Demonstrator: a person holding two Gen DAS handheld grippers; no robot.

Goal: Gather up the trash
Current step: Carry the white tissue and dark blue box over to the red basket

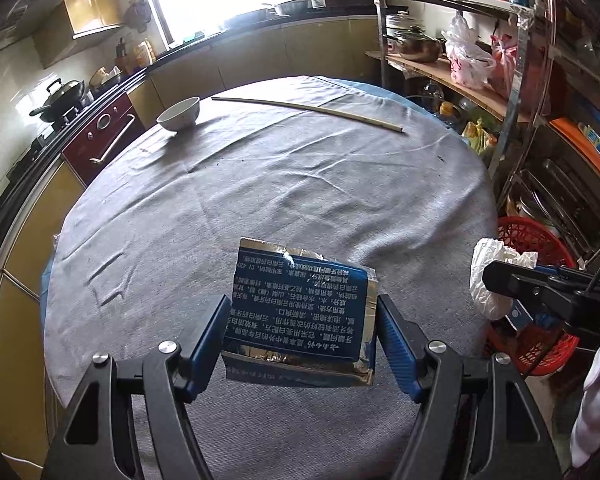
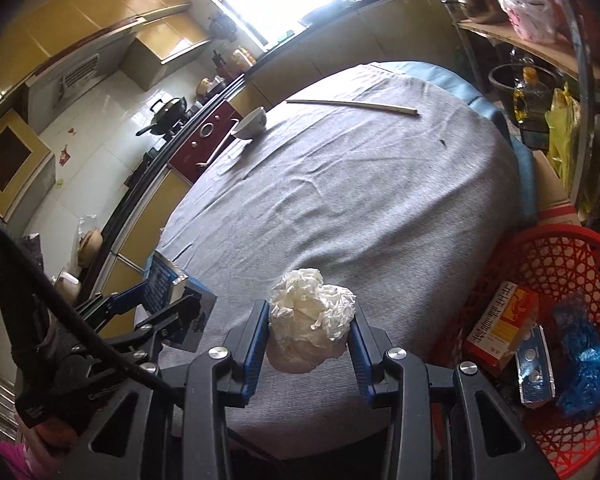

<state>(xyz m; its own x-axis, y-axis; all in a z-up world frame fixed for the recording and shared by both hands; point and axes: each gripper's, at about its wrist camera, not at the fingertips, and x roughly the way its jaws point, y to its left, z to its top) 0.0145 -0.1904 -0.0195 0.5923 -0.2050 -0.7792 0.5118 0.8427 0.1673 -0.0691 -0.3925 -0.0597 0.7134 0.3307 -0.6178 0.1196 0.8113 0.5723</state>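
The left gripper (image 1: 304, 320) pinches a flattened blue carton (image 1: 300, 312) with silver edges between its blue pads, holding it above the near part of the bench (image 1: 260, 184). Just to its right, the right gripper (image 2: 310, 332) is clamped on a crumpled white tissue wad (image 2: 312, 312), also above the near edge of the bench. Beyond both, the grey cloth lies mostly bare; at the far side stand a white bowl (image 1: 179, 114) and a long pair of chopsticks (image 1: 306, 109), well apart from the grippers. Beside the bench on the right sits a red mesh basket (image 2: 572, 264), holding an orange box (image 2: 500, 328), a blister pack (image 2: 536, 364) and crumpled blue plastic (image 2: 584, 364). A metal shelf rack (image 1: 516, 80) stands behind the basket.
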